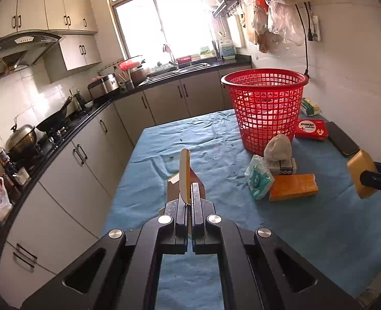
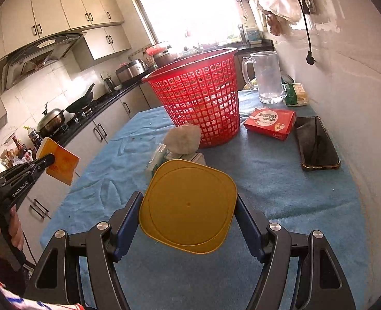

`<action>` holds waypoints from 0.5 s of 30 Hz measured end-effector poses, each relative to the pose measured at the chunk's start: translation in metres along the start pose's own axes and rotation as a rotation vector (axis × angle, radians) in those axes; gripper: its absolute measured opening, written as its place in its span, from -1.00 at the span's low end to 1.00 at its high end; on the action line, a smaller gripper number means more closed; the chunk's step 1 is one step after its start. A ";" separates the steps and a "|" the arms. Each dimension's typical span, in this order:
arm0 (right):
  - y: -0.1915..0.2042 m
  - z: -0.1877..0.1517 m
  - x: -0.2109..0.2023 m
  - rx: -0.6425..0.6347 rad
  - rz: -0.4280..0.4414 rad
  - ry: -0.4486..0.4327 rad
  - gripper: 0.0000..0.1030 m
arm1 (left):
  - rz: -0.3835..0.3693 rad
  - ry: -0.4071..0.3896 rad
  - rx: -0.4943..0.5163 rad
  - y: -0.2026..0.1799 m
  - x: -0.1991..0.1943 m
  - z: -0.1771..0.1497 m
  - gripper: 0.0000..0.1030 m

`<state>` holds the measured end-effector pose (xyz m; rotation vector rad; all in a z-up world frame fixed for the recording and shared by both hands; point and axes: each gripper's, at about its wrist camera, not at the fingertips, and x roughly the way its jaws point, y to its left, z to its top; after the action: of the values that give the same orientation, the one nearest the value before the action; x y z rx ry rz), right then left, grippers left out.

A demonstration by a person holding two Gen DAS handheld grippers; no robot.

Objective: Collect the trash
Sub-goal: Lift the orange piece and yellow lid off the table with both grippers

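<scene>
Cardboard carton (image 1: 184, 178), flattened, stands edge-on in my left gripper (image 1: 189, 204), long axis pointing away toward the table's far end, above the blue cloth (image 1: 216, 139). My right gripper (image 2: 189, 222) clamps a yellow container (image 2: 188, 205), bottom facing me, short of the red basket (image 2: 198, 98).

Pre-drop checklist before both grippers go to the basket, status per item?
1. Left gripper shut on orange card packet: ok.
2. Right gripper shut on yellow container: ok.
3. Red basket upright, mouth open: ok.
4. Path to basket: crumpled paper ball and tissue pack sit in front of it; go over them: not ok at table level.
5. Phone and glass mug stand near the basket; not trash, keep clear: ok.
6. Basket fill level: cannot tell.
</scene>
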<state>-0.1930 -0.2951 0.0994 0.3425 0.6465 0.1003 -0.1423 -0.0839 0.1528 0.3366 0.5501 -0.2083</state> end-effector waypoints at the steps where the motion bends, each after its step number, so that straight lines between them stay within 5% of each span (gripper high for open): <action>1: 0.000 0.000 -0.001 -0.001 0.001 0.000 0.46 | 0.005 0.005 0.000 0.000 0.000 0.000 -0.98; 15: 0.001 -0.001 -0.004 -0.004 0.001 -0.005 0.46 | 0.023 0.043 -0.018 0.008 0.004 -0.005 -0.98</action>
<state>-0.1970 -0.2947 0.1012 0.3387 0.6412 0.1018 -0.1395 -0.0747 0.1485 0.3303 0.5897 -0.1738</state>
